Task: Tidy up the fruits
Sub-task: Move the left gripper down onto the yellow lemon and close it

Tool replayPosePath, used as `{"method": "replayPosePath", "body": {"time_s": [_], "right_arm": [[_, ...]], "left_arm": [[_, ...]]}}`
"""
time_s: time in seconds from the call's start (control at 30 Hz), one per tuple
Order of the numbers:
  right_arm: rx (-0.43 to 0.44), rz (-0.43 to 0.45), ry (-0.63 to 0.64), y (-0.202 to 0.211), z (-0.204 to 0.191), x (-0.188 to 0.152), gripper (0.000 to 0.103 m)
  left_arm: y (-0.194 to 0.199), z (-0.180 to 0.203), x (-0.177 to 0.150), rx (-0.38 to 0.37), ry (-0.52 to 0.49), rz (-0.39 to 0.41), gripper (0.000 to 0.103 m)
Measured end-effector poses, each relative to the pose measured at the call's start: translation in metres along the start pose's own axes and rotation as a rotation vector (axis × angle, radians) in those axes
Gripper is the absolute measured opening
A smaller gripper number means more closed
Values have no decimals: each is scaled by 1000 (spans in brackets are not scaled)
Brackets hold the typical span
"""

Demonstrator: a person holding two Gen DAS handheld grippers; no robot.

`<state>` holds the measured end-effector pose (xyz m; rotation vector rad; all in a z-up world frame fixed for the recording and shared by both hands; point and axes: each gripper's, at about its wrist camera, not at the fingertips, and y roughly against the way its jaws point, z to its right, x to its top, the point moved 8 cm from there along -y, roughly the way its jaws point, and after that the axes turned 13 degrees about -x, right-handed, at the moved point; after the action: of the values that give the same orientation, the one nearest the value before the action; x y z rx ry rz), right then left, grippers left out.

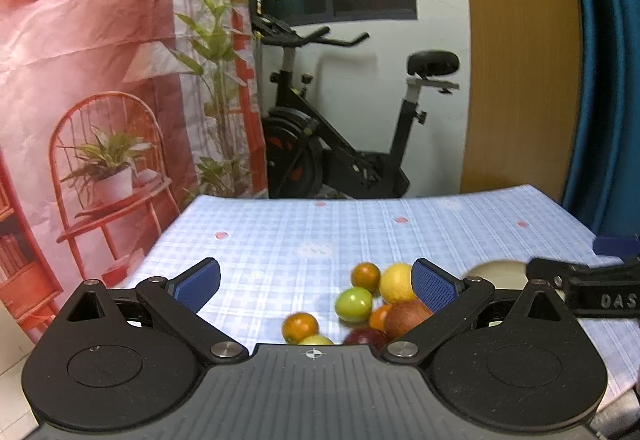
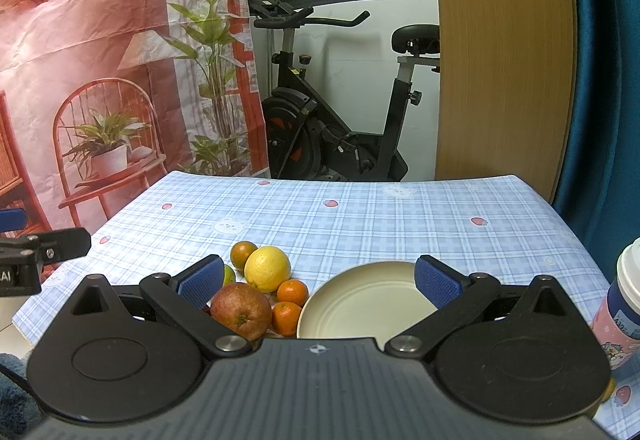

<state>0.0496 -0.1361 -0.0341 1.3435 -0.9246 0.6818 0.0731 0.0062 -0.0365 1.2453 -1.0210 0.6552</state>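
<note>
Here, fruits (image 2: 256,292) beside plate (image 2: 368,304), between right tongs (image 2: 318,282)

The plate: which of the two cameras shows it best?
The right wrist view. There the plate lies almost whole between the open right claw, beside the fruit. The left wrist view catches only a pale sliver of it behind the claws.

Left tool (image 1: 316,286) and right tool (image 2: 318,280) spread wide
</note>
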Motion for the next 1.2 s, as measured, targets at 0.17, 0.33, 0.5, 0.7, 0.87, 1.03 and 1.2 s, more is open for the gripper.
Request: {"method": "replayPosePath", "body": {"time_s": [0.17,0.33,0.5,0.7,0.87,1.03,1.2], "right_arm": [[25,19,12,-3,-3,-5,103],[83,104,27,-2,-8,-1,103],[106,153,19,-15,-8,3,103],[188,194,-4,-34,-14,2,103],[207,214,17,-49,-24,-3,103],[271,133,54,-62,-39,-24,103],[246,97,119,-66,-42,-43,103]], "left_arm": [[-4,-13,2,1,59,37,102],[-11,-20,4,28,76,66,102],[-19,-26,4,27,95,90,93],[-29,-27,2,31,87,108,88],[-43,-24,-11,-42,108,64,87],[-56,-24,-28,-98,133,-8,87],[-66,-29,-41,-140,178,-67,88]]}}
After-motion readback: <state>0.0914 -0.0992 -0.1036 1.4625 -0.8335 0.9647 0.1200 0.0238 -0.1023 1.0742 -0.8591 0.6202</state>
